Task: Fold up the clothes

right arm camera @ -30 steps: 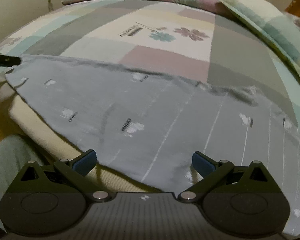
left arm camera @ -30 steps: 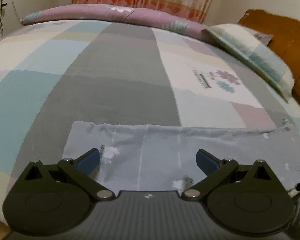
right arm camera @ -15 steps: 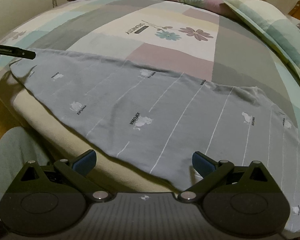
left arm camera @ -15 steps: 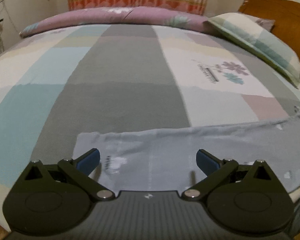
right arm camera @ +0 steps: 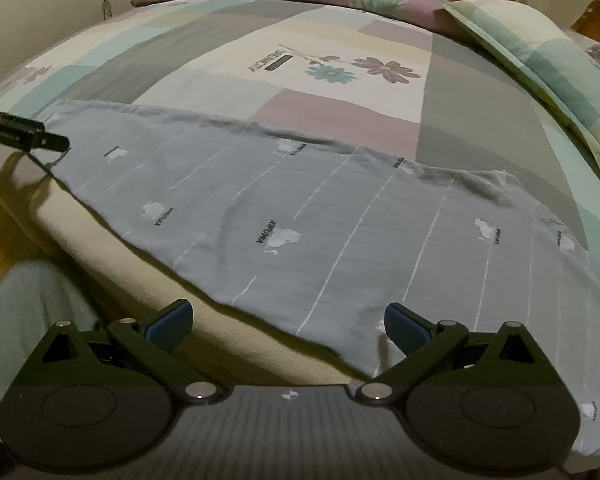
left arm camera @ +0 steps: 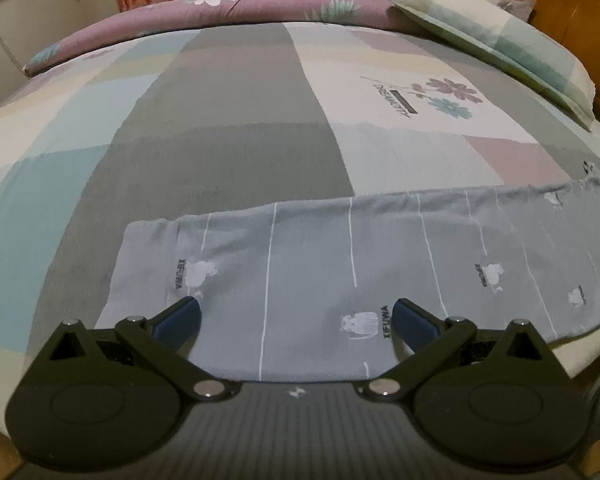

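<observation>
One garment in view: grey cloth with thin white stripes, spread flat as a long band along the near edge of the bed, one long side lying at the mattress edge.

Progress: it lies smooth and long, not a compact bundle. Layer count cannot be read, so this fits either a piece just laid out or one already folded lengthwise; cross folds look left to make.

Left hand-held gripper: jaws spread, empty, over the garment's end. Right hand-held gripper: jaws spread, empty, at its near edge.

Writing: "XIFUWA" repeats beside small white animal prints on the garment. The bedsheet's flower panel carries lettering, unreadable.
</observation>
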Available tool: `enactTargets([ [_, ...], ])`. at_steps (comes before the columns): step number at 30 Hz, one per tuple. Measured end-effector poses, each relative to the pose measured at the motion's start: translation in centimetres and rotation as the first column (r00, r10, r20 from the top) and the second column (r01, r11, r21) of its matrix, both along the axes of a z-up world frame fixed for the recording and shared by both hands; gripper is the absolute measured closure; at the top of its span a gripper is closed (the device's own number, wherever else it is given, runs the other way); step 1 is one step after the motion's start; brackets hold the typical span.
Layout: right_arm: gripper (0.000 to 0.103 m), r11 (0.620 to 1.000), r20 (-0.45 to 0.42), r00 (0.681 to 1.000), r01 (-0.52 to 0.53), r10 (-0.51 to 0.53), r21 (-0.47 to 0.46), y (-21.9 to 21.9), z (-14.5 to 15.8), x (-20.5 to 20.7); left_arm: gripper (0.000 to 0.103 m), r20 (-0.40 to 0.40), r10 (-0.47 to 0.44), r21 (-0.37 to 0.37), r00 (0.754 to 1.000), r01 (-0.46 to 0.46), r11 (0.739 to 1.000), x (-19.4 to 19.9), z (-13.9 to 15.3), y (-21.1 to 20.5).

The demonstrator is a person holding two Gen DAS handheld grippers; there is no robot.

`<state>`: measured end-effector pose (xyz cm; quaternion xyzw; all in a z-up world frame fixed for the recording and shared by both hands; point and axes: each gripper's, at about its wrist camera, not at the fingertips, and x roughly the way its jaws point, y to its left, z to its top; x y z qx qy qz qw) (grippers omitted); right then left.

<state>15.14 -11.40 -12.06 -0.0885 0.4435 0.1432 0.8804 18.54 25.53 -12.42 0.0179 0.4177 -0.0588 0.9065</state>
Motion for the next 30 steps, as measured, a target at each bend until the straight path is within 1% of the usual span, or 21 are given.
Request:
enactTargets([
  [4,0.000,1.000,0.008,1.000,0.004,-0.004,0.005,-0.1,0.2,-0.2,0.001,0.023,-0.022,-0.002,0.999,0.022,1.000,-0.5,0.9,-0.7],
  [8,0.000,1.000,0.014,1.000,0.003,-0.003,0.004,-0.1,0.3,-0.5,0.001,0.037,-0.039,-0.034,0.999,0.040,0.999,-0.6,1.0,-1.4],
  [12,0.000,1.000,0.023,1.000,0.007,-0.007,0.003,-0.3,0.5,-0.9,0.001,0.007,-0.038,-0.053,0.999,0.038,0.998,-1.0,-0.5,-2.0],
  [15,0.000,1.000,0.029,0.999,0.019,-0.020,0.011,-0.8,0.7,-1.1,0.001,0.008,-0.041,-0.034,0.999,0.042,0.999,-2.1,-0.9,-2.2],
  [18,0.000,0.999,0.043,0.998,0.039,-0.040,0.008,-1.4,0.8,-0.6,0.001,0.020,-0.036,-0.048,0.999,0.037,0.998,-2.7,-0.1,-2.4],
  [22,0.000,0.995,0.102,0.990,0.094,-0.095,0.014,-2.2,0.8,1.0,0.001,0.040,-0.056,-0.032,0.998,0.057,0.998,-2.1,0.3,-3.8],
  [26,0.000,0.993,0.064,0.991,0.115,-0.116,0.025,-3.2,-0.7,1.0,0.001,0.015,-0.076,0.005,0.997,0.076,0.997,-1.0,-0.8,-5.1],
  [28,0.000,0.992,0.044,0.991,0.124,-0.126,0.030,-3.8,-1.5,1.0,0.000,0.029,-0.085,0.036,0.996,0.084,0.996,-1.2,-1.2,-5.2],
  [30,0.000,0.990,0.023,0.991,0.134,-0.135,0.035,-4.3,-2.3,1.0,0.001,0.019,-0.068,0.039,0.997,0.067,0.997,-1.1,-1.0,-4.8],
])
